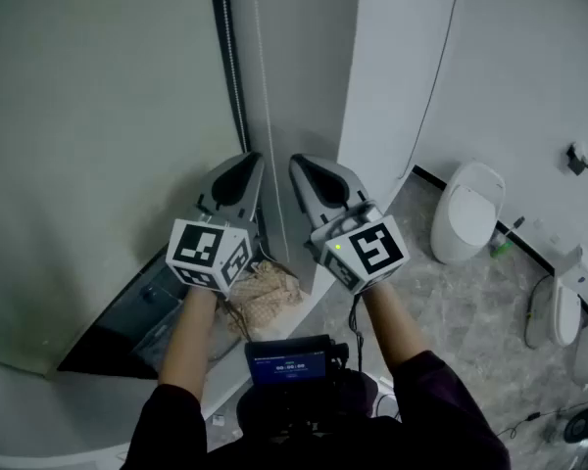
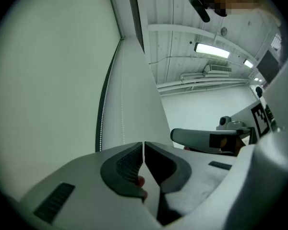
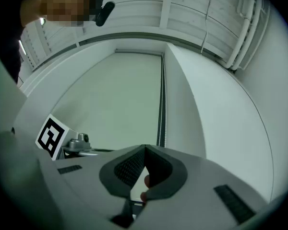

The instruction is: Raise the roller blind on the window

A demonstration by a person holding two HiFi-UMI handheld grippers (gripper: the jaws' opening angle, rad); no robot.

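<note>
The pale roller blind [image 1: 98, 116] hangs down over the window at the left, also seen in the left gripper view [image 2: 48, 80] and in the right gripper view [image 3: 120, 95]. A white bead chain [image 1: 259, 86] hangs beside the dark window frame. Both grippers point up at that corner. My left gripper [image 1: 257, 158] is shut, its tip right next to the chain. In its own view the chain [image 2: 123, 114] drops behind the left jaw, and I see nothing between the jaws [image 2: 143, 145]. My right gripper [image 1: 295, 161] is shut and empty [image 3: 144, 148], just right of the chain.
A white wall reveal [image 1: 392, 67] rises to the right of the window. On the floor stand a white toilet [image 1: 467, 211] and another white fixture [image 1: 559, 302]. A crumpled beige mesh bundle [image 1: 265, 292] lies below the grippers. A ceiling lamp [image 2: 212, 50] glows overhead.
</note>
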